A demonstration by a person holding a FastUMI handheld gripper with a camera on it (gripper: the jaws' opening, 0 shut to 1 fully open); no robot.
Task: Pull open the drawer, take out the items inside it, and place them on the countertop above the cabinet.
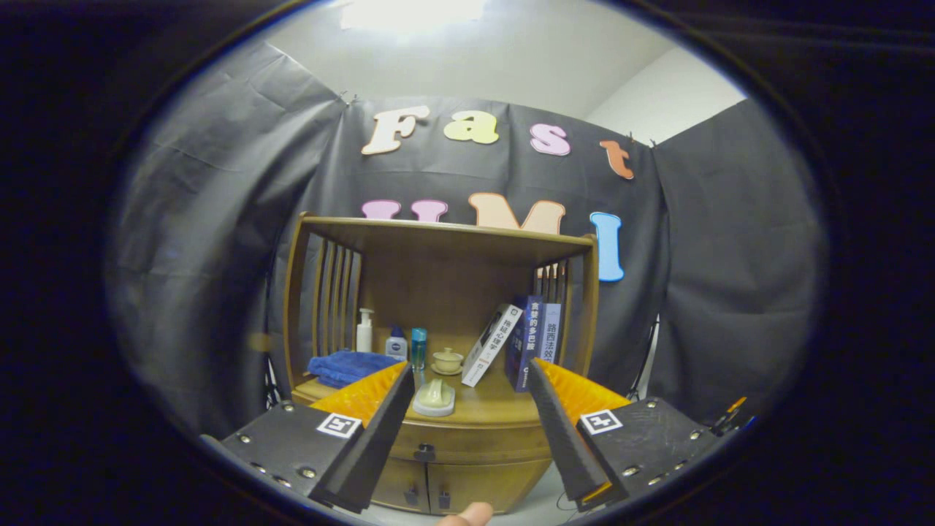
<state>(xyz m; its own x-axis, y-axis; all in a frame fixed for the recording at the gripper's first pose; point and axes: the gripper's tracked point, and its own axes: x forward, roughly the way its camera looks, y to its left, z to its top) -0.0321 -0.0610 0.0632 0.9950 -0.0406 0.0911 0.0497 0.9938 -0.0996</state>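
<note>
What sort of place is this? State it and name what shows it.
Likely a staged home booth: a wooden cabinet with a closed drawer, toiletry bottles and books on its countertop, cloth walls behind. The gripper is open, short of the drawer.

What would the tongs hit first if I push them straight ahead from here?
Probably the drawer front of the wooden cabinet, around its dark handle. The open tongs frame that spot with nothing between, though depth is hard to judge; aimed slightly higher, they would meet the pale soap dish on the countertop.

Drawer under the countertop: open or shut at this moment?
Shut: the drawer front sits flush with the cabinet, its knob untouched. The gripper is open, short of it.
</note>
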